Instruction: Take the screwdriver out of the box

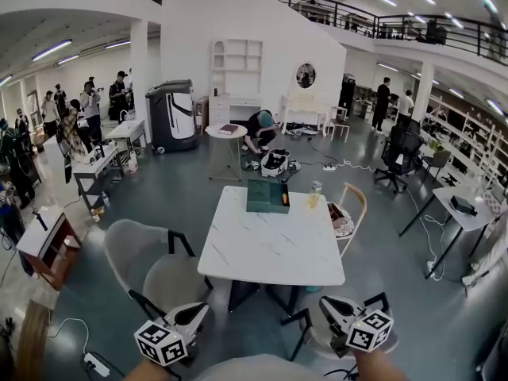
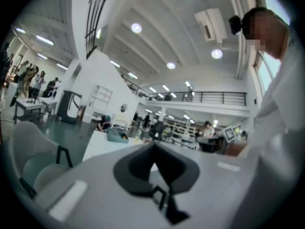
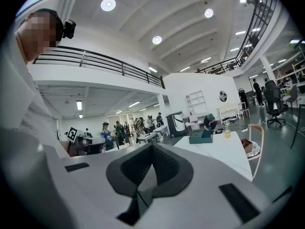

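At the far edge of the counter the green box is sitting, screwdriver presumably inside, can't spot it. Left tongs and right tongs are hanging pressed together, empty, off the near edge. Reaching in unspread risks shoving the box off.

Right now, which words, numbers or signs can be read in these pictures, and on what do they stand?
No text can be read.
Left gripper and right gripper: only square black-and-white marker patterns, no letters.
Green box: print, if any, too small to read.
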A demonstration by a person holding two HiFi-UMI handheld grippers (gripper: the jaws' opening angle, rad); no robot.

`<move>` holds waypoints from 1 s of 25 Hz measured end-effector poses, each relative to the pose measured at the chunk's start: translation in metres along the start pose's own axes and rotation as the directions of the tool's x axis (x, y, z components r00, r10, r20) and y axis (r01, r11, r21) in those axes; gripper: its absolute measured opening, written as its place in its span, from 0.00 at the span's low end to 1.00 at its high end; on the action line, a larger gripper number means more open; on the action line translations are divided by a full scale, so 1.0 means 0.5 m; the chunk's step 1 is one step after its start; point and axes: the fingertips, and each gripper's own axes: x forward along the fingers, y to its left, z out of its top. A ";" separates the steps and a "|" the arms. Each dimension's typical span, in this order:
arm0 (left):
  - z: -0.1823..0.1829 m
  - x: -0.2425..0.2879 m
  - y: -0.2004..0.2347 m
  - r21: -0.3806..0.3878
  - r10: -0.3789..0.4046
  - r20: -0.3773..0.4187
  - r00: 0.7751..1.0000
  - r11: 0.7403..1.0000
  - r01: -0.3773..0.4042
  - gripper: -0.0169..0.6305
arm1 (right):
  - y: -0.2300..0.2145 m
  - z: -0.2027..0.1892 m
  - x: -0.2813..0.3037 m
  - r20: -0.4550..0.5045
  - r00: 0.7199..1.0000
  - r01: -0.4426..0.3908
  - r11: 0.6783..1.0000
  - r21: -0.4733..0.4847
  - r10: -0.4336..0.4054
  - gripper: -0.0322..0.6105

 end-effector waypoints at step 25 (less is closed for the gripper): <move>-0.027 0.164 -0.176 0.006 0.008 -0.047 0.999 1.000 -0.008 0.03 | -0.154 -0.015 -0.159 0.055 0.995 -0.081 0.996 0.048 0.079 0.05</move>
